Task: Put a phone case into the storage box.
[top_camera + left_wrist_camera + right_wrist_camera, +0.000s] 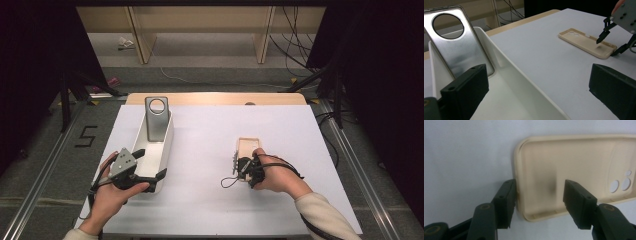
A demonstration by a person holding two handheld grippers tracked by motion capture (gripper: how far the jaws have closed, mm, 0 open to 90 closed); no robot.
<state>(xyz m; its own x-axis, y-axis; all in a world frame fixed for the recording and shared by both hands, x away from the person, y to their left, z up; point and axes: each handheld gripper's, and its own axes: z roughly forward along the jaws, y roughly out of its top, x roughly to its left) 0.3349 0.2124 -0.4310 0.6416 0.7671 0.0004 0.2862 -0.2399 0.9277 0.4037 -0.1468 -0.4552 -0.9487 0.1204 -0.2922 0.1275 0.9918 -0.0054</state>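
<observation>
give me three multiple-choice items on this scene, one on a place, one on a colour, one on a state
1. Where does the silver plate stand?
A. in the white tray
B. on the floor
C. on the case

2. What colour is the case?
A. red
B. beige
C. blue

3. How is the right gripper?
A. shut on the plate
B. open, jaws astride the case's end
C. lying in the tray

Key: 1 A, the plate leans against the tray's far wall; 2 B, the case shows beige on the table; 3 B, one jaw is outside the rim and the other over the inside.
</observation>
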